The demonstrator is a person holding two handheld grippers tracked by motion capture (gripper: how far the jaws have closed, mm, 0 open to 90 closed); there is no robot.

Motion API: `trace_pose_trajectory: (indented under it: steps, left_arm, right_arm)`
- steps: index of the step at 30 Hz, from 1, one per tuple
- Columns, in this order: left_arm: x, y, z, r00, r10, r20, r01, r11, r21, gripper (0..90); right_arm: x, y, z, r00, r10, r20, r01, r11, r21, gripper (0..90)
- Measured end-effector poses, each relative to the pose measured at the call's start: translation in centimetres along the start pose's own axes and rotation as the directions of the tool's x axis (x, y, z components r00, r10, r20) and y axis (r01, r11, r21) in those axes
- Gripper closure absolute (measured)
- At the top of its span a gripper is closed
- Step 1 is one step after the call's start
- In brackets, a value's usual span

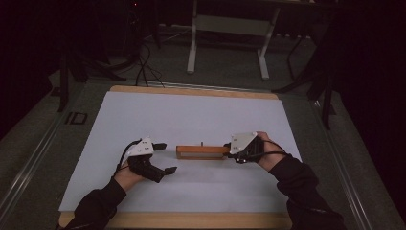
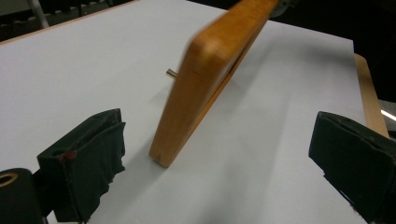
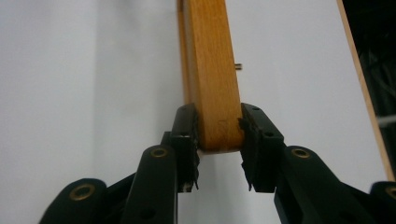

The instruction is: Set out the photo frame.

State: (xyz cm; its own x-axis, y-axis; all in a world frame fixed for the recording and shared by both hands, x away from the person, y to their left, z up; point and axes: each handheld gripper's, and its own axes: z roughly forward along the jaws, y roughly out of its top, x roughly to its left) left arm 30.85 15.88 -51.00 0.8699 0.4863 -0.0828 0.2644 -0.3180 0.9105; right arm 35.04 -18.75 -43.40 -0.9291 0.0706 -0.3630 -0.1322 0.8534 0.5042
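— Where did you have the wooden block (image 1: 201, 152)?
— At the high view's centre, on the white sheet (image 1: 191, 120), long axis running left-right. Your right gripper (image 1: 233, 152) pinched its right end; your left gripper (image 1: 165, 158) sat wide apart just left of it.

1. L gripper (image 1: 163, 157): black body, grey 3-cornered plate on top w/ small dots, black cable looped at its rear.
2. R gripper (image 3: 218, 140): black arms w/ brass-ringed holes, dark ridged pads (image 3: 186, 135).
3. Both sleeves (image 1: 306, 191) were dark, long.
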Motion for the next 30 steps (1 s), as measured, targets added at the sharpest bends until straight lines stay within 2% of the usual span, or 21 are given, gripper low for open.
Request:
trace_pose_trajectory:
  steps: [3, 6, 8, 13, 14, 17, 25, 30]
  left_arm:
    - [0.0, -0.1, 0.1, 1.0, -0.003, -0.006, 0.003, 1.0, -0.008, 4.1]
    - [-0.1, -0.1, 0.1, 0.9997, 0.009, -0.024, -0.01, 0.9999, -0.013, 4.1]
    - [-0.1, -0.1, 0.1, 0.9995, 0.017, -0.027, -0.018, 0.9998, -0.012, 4.1]
    - [-0.2, -0.1, 0.1, 0.9994, 0.019, -0.03, -0.02, 0.9995, -0.025, 4.1]
    - [-0.2, -0.1, 0.1, 0.9994, 0.019, -0.03, -0.02, 0.9995, -0.025, 4.1]
    - [-0.3, -0.2, 0.1, 0.9993, 0.018, -0.034, -0.02, 0.9991, -0.036, 4.1]
    - [-0.3, -0.5, 0.5, 0.999, 0.018, -0.042, -0.019, 0.9993, -0.031, 4.0]
    - [-0.3, -0.6, 0.6, 0.9988, 0.012, -0.048, -0.014, 0.9993, -0.036, 4.1]
  right_arm:
    - [-0.8, 0.2, 0.2, 0.999, 0.044, -0.011, -0.044, 0.999, 0.014, 67.3]
    - [-1.5, 0.1, 0.5, 0.9969, 0.076, -0.019, -0.076, 0.997, 0.001, 66.6]
    - [-1.7, 0.0, 0.5, 0.9965, 0.081, -0.022, -0.081, 0.997, 0.0, 66.4]
    - [-3.1, 0.0, 1.2, 0.9865, 0.162, -0.025, -0.162, 0.987, 0.001, 64.9]
    - [-3.1, 0.0, 1.2, 0.9865, 0.162, -0.025, -0.162, 0.987, 0.001, 64.9]
    - [-3.8, 0.0, 1.6, 0.9794, 0.201, -0.017, -0.201, 0.98, 0.004, 64.1]
    - [-4.9, -0.1, 2.3, 0.9718, 0.236, -0.01, -0.236, 0.972, 0.0, 62.6]
    - [-5.7, -0.2, 2.7, 0.9731, 0.23, -0.011, -0.23, 0.973, 0.004, 61.3]
